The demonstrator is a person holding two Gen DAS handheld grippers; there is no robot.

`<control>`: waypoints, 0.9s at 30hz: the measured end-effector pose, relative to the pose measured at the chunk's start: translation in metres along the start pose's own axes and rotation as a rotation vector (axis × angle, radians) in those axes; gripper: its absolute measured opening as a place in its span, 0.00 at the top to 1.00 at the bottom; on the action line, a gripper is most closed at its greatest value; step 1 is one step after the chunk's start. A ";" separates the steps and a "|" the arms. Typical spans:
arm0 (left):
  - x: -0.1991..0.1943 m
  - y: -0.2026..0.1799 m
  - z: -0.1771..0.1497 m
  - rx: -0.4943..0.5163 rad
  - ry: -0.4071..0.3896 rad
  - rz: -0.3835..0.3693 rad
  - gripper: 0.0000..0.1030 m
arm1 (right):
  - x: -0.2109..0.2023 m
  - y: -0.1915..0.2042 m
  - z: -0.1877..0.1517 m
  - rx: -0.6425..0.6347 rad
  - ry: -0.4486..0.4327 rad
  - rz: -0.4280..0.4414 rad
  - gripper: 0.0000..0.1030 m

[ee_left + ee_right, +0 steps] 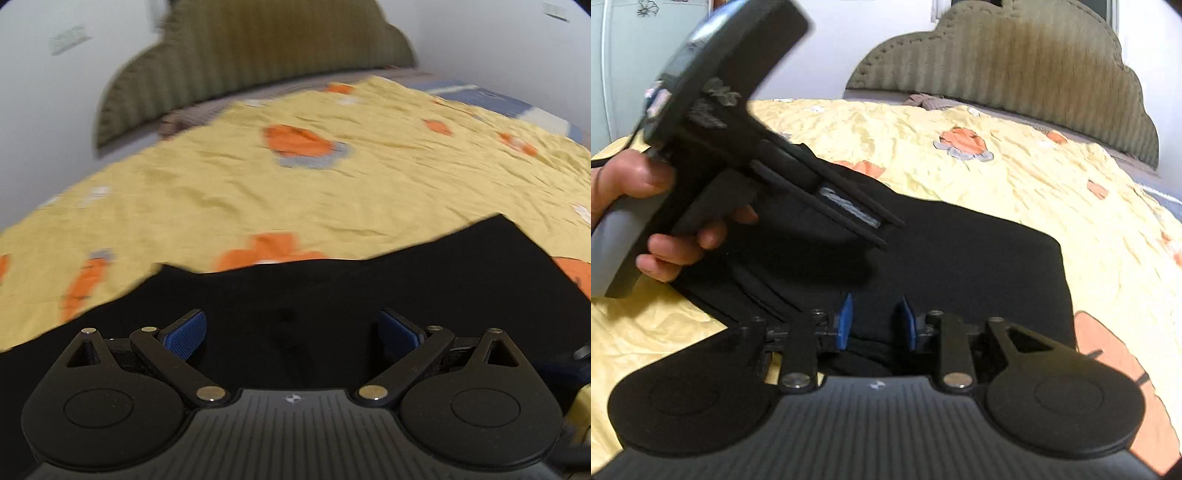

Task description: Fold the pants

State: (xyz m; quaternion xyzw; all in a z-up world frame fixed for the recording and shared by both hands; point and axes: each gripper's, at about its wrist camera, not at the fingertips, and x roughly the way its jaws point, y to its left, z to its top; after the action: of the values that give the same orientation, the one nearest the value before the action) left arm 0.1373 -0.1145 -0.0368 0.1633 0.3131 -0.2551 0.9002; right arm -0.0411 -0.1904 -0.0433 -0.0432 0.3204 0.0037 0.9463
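Both grippers parted above black pants [960, 258]: left gripper [291, 328] wide, right gripper [875, 321] narrow.

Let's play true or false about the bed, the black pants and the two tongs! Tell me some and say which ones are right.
1. The pants are black. True.
2. The bedspread is plain blue. False: it is yellow with orange patches.
3. The left tongs stand wide open above the pants. True.
4. The right tongs are squeezing a sock. False: their blue pads stand a little apart over the black pants, and no sock is in view.
5. A hand holds the handle of the left tongs. True.
6. The headboard is bright red. False: it is olive green and ribbed.
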 end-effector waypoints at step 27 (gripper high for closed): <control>-0.117 0.254 -0.146 -0.502 0.066 0.513 0.02 | 0.018 0.236 0.069 -0.514 -0.216 0.208 0.52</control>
State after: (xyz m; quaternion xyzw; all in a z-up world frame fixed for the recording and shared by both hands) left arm 0.1309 0.2003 -0.0364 0.0185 0.3439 0.0694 0.9363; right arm 0.0072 0.0504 -0.0180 -0.2479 0.2090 0.1861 0.9275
